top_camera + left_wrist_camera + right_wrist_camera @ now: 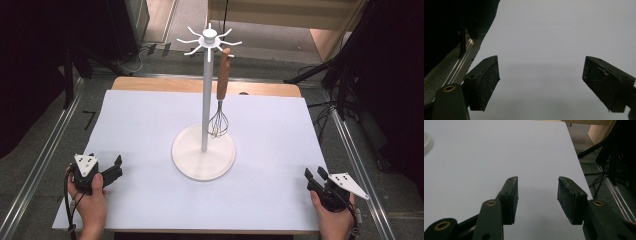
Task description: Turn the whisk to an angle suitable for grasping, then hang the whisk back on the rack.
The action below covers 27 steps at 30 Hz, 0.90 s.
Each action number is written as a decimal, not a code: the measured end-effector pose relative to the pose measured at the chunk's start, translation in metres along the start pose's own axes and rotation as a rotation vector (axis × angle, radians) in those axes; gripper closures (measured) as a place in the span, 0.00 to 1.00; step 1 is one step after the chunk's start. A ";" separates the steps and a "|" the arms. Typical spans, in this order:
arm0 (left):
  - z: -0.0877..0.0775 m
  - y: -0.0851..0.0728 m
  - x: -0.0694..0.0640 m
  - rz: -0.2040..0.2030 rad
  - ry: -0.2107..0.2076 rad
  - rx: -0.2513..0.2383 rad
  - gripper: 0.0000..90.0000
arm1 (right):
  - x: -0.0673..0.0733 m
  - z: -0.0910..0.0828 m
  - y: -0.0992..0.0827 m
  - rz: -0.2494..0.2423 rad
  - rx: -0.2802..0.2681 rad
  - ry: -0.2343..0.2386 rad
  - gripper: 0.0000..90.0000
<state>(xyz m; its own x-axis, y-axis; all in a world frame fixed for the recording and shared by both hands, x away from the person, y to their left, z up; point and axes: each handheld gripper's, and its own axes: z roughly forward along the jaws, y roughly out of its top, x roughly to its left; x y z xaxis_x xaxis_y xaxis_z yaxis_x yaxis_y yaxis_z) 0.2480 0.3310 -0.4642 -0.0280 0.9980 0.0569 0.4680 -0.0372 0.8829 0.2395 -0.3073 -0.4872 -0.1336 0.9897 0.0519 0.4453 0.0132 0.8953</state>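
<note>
A white stand (203, 152) with a round base and a tall pole rises from the middle of the white table sheet (145, 120). Its top carries a ring of hooks (209, 39). A whisk with a wooden handle (223, 77) hangs from one hook, its wire head (218, 125) just above the base. My left gripper (119, 165) rests at the near left of the sheet, held by a hand; its jaws stand wide open (541, 60) over bare sheet. My right gripper (314, 173) sits at the near right, open (537, 180) with nothing between its pads. The stand's base edge (426, 143) shows at far left.
A wooden table edge (200, 86) shows behind the sheet. Metal floor rails run along the left (45, 160) and right (357, 160). Dark tripod legs and cables (340, 75) stand beyond the right side, with more dark gear at the back left (75, 55).
</note>
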 end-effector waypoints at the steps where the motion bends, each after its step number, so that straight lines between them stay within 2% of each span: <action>1: 0.000 0.000 0.000 0.000 0.000 0.000 0.17 | 0.000 0.000 0.000 -0.002 0.002 0.001 0.59; 18: 0.002 0.001 0.000 0.000 0.000 0.020 0.17 | 0.001 0.000 0.000 -0.011 -0.005 0.004 0.57; 27: 0.001 0.001 0.000 0.003 0.000 0.012 0.17 | 0.000 -0.001 0.000 -0.009 -0.006 0.011 0.55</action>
<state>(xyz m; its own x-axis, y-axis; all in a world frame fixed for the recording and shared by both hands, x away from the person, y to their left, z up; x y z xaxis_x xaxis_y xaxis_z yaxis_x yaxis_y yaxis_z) 0.2492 0.3307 -0.4642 -0.0269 0.9978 0.0599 0.4785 -0.0398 0.8772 0.2389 -0.3071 -0.4872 -0.1471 0.9879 0.0484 0.4383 0.0212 0.8986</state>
